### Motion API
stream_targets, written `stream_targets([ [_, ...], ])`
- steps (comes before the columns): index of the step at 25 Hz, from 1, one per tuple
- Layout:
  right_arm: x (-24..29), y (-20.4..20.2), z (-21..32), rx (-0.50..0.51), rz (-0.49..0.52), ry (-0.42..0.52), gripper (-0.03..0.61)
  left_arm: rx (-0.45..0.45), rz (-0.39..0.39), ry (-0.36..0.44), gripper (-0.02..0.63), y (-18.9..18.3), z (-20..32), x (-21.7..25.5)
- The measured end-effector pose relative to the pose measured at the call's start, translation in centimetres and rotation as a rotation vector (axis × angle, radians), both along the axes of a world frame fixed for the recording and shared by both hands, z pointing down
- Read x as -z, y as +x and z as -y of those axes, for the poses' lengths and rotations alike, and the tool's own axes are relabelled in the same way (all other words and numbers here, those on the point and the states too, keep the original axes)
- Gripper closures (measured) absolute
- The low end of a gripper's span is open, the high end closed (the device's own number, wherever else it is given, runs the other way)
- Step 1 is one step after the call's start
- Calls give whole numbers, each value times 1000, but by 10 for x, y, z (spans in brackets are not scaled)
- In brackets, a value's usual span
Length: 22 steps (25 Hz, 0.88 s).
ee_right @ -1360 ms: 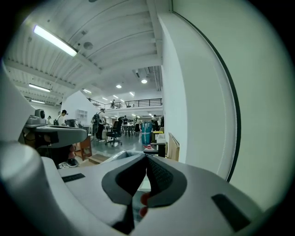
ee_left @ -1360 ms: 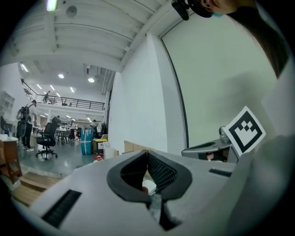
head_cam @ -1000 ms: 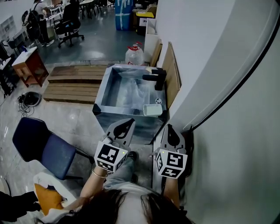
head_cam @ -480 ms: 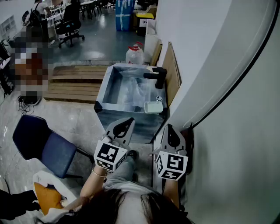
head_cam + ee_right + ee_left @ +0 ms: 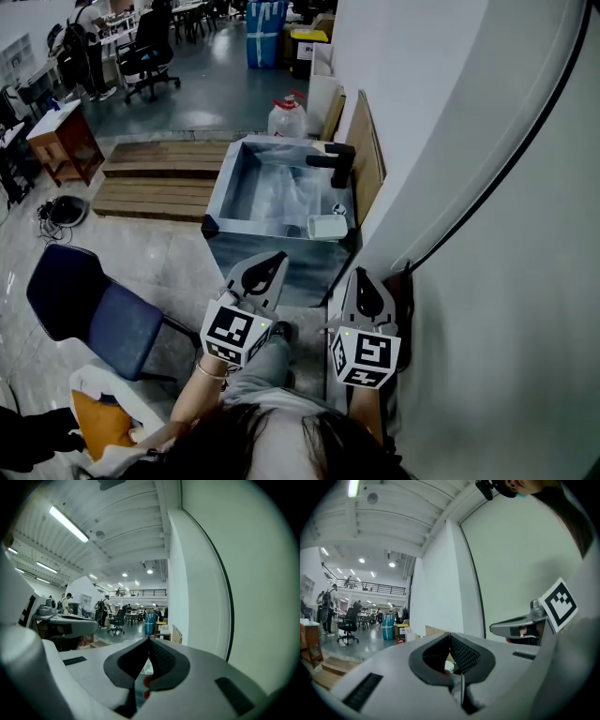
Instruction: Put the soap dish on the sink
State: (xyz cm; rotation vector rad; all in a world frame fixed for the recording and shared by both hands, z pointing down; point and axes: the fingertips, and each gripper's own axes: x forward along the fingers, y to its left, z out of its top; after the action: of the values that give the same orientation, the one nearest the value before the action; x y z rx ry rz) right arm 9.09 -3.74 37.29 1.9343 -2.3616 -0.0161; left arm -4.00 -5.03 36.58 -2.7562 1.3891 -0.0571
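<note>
Soap dish [image 5: 328,228] is being shown, pale and shallow, at the near right corner of the sink [image 5: 234,248], just below the black faucet [image 5: 336,164]. Whether it is resting on the rim or just inside the basin cannot be told. It is lying well apart from both pairs of jaws, ahead of them and across the sink's front wall, and nothing of it is being touched.

A white wall [image 5: 450,141] is being seen filling the right side of the head view, with the metal sink set against it. A wooden pallet [image 5: 155,178] is lying on the floor to the left of the sink, and a blue chair [image 5: 94,314] is standing nearer the person. A large water bottle [image 5: 287,117] is standing beyond the sink's far edge.

The left gripper [image 5: 278,258] and the right gripper [image 5: 359,274] are being held side by side close to the person's body, both pointed toward the sink. In the left gripper view the jaws [image 5: 449,633] are being pressed together at the tips, with nothing pinched between them. In the right gripper view the jaws [image 5: 149,639] are likewise being pressed tip to tip on nothing.
</note>
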Motion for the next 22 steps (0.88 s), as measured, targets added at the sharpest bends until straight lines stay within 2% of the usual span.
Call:
stream_targets([
  [22, -10, 4, 12, -3, 51, -10, 553, -19, 16, -12, 604, 11, 13, -8],
])
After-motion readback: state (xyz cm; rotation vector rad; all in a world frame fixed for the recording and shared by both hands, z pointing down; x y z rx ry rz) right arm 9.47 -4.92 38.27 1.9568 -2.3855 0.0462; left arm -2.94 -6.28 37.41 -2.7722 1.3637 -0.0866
